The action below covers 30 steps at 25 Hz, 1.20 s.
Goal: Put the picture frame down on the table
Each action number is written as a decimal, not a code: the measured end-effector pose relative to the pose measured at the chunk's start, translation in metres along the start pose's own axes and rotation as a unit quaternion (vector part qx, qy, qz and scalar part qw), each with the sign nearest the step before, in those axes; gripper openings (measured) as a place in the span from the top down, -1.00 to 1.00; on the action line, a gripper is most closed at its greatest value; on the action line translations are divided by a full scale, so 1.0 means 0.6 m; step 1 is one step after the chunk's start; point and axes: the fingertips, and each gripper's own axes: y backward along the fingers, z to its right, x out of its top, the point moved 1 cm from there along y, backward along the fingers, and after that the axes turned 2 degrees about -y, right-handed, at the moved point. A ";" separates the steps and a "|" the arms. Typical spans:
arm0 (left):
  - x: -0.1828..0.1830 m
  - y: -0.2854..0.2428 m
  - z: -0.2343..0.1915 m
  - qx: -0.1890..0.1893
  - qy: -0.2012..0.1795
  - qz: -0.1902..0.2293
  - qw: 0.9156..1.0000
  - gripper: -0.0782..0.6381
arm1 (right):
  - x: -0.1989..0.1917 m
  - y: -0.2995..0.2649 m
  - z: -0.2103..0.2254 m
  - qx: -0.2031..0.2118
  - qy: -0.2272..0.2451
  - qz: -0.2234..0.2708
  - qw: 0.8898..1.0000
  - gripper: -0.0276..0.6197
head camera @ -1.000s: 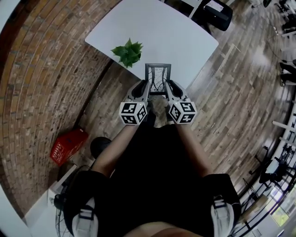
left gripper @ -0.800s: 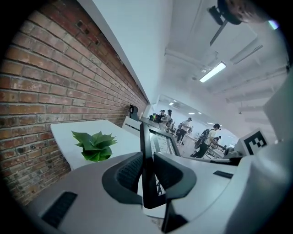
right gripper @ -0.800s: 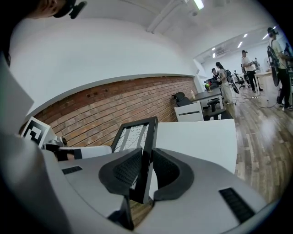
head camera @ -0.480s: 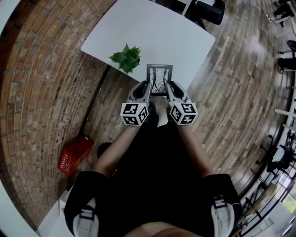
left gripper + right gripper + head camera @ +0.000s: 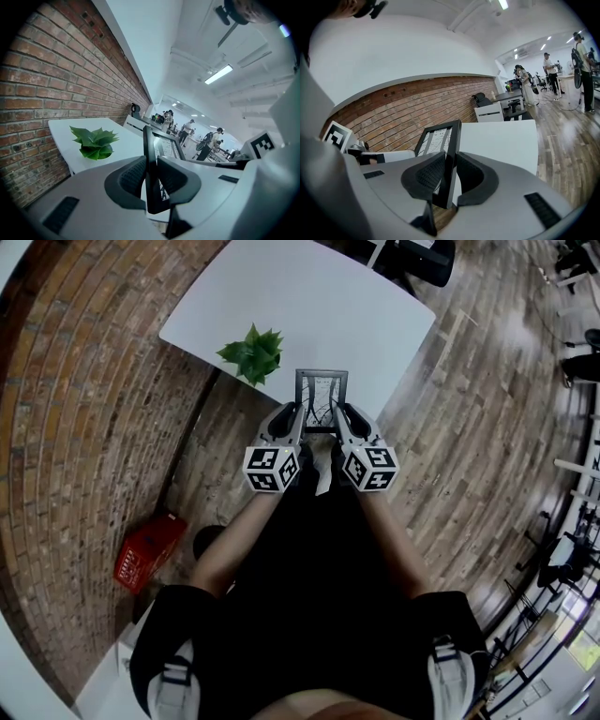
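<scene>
A black picture frame (image 5: 322, 397) with a pale patterned print hangs in the air over the near edge of the white table (image 5: 309, 306). My left gripper (image 5: 292, 418) is shut on the frame's left side bar (image 5: 149, 161), its pads pressed on both faces. My right gripper (image 5: 339, 418) is shut on the right side bar (image 5: 449, 161) in the same way. The frame (image 5: 436, 140) stands roughly upright and tilted a little between the two grippers, and the table lies just beyond and below it.
A small green potted plant (image 5: 251, 352) sits on the table's near left part, also plain in the left gripper view (image 5: 93, 140). A brick wall (image 5: 84, 399) runs along the left. A red crate (image 5: 148, 549) stands on the wooden floor. Chairs (image 5: 417, 259) stand beyond the table.
The table and plant have slid slightly left and toward me in the head view. Both grippers keep their hold on the frame, in the same pose.
</scene>
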 end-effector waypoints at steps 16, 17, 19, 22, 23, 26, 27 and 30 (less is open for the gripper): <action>-0.055 -0.024 -0.021 0.026 0.007 -0.023 0.999 0.56 | -0.047 -0.024 0.027 0.010 -0.001 -0.029 1.000 0.70; -0.060 -0.029 -0.023 0.027 0.007 -0.025 0.999 0.56 | -0.049 -0.027 0.031 0.010 -0.002 -0.031 0.999 0.70; -0.070 -0.039 -0.027 0.030 0.007 -0.031 0.999 0.56 | -0.056 -0.036 0.041 0.011 -0.003 -0.036 0.999 0.70; -0.089 -0.050 -0.032 0.033 0.011 -0.043 0.998 0.56 | -0.072 -0.046 0.054 0.014 -0.007 -0.049 0.999 0.70; -0.095 -0.052 -0.034 0.034 0.012 -0.047 0.998 0.56 | -0.077 -0.049 0.058 0.015 -0.009 -0.054 0.998 0.70; -0.113 -0.061 -0.039 0.041 0.016 -0.059 0.997 0.56 | -0.091 -0.056 0.068 0.018 -0.013 -0.065 0.998 0.70; -0.118 -0.064 -0.040 0.043 0.019 -0.062 0.997 0.56 | -0.095 -0.058 0.072 0.018 -0.015 -0.070 0.997 0.70; -0.130 -0.078 -0.043 0.044 0.022 -0.070 0.996 0.56 | -0.105 -0.067 0.086 0.019 -0.020 -0.079 0.997 0.70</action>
